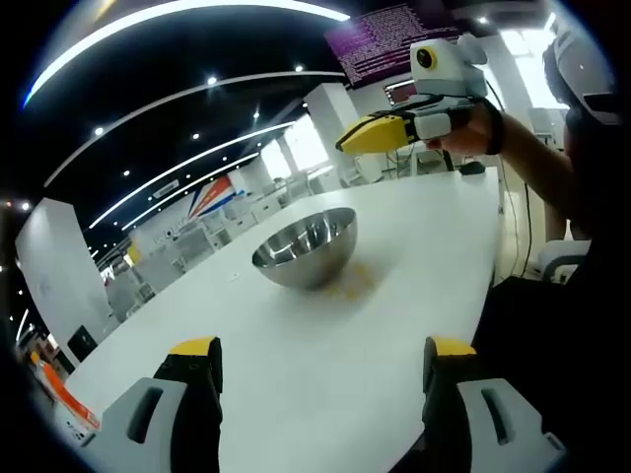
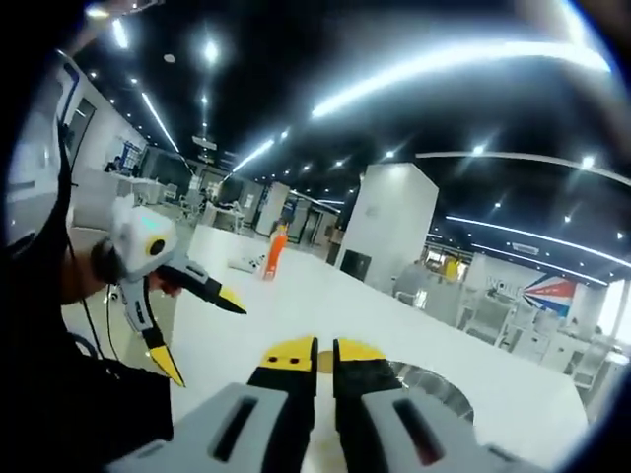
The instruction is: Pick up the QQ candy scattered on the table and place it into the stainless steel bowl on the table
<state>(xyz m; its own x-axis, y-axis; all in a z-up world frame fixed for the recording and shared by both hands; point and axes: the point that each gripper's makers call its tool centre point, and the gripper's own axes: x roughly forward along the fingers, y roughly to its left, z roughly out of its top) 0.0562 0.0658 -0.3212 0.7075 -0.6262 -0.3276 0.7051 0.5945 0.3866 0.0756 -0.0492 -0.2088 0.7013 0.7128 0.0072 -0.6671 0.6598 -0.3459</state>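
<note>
My left claw [image 1: 320, 357] gapes empty above the worktop [image 1: 394, 296], my right claw [image 2: 315, 352] nearly closed over the stainless steel bowl [image 1: 306, 244]; yellow candy [image 1: 347, 284] beside it looks light, soft, best pinched across its middle

A long white worktop [image 1: 414, 296] runs through an open-plan office with a dark ceiling [image 2: 296, 59], curved light strips [image 1: 177, 15], white pillars [image 2: 394, 222] and bright windows [image 1: 296, 148].

One stainless steel bowl [image 1: 306, 246] stands on one white table [image 1: 325, 365], toward its far edge. Two grippers are present: the left gripper [image 1: 320, 365] and the right gripper [image 2: 315, 355]. One orange object [image 2: 275, 252] stands near the table's far end.
</note>
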